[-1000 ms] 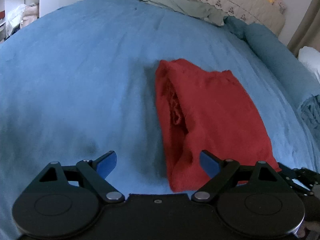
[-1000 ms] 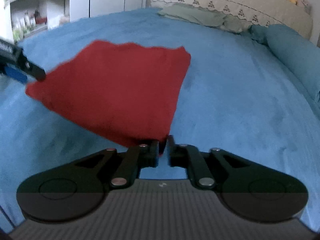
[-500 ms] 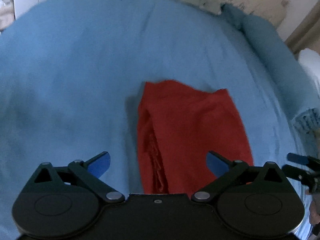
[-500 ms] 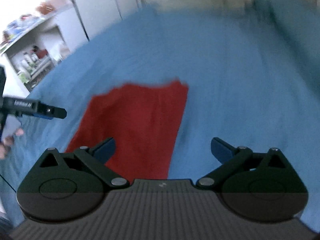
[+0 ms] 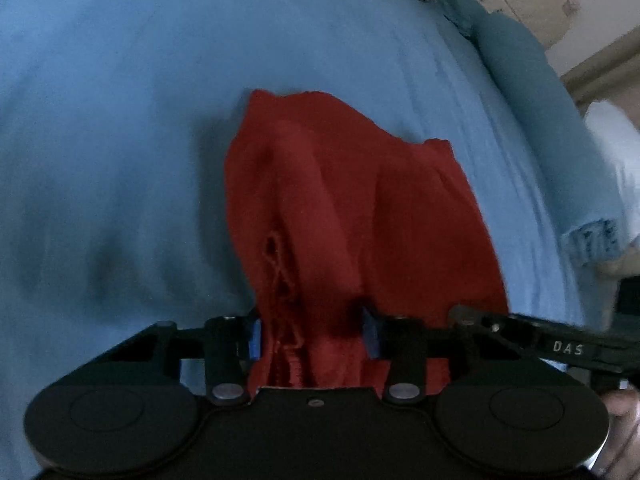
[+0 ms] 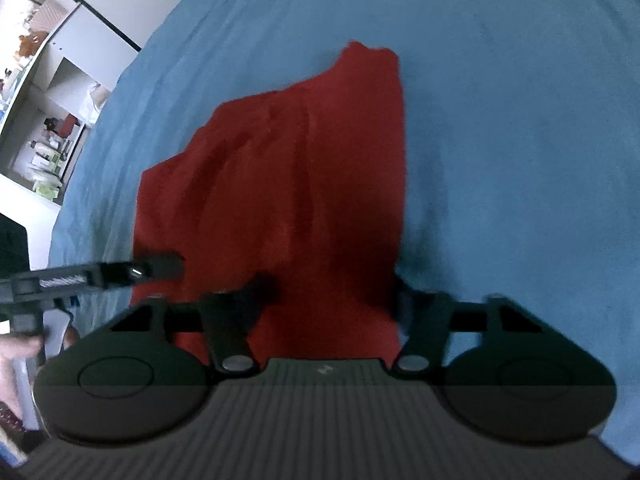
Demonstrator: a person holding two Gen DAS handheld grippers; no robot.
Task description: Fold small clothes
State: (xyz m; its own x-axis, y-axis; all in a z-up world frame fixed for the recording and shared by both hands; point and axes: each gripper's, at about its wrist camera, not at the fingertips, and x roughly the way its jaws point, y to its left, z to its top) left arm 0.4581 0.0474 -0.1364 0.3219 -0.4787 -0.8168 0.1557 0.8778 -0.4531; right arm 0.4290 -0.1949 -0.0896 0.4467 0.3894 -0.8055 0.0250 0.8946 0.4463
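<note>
A red folded garment (image 5: 348,216) lies on the blue bed cover (image 5: 120,120). My left gripper (image 5: 312,332) straddles its near left edge, with cloth bunched between the half-closed jaws. In the right wrist view the garment (image 6: 288,184) runs away from my right gripper (image 6: 328,292), whose jaws stand half closed around the near right edge. The other gripper shows at the side of each view. Both views are blurred.
Pillows and a blue bolster (image 5: 532,92) lie at the bed's head. A white shelf unit (image 6: 40,100) stands beyond the bed's left side. A hand (image 6: 16,344) shows at the left edge.
Both grippers have come down onto the garment's near edge and their jaws have narrowed around the cloth. One second ago the right gripper held the garment up, then let it go.
</note>
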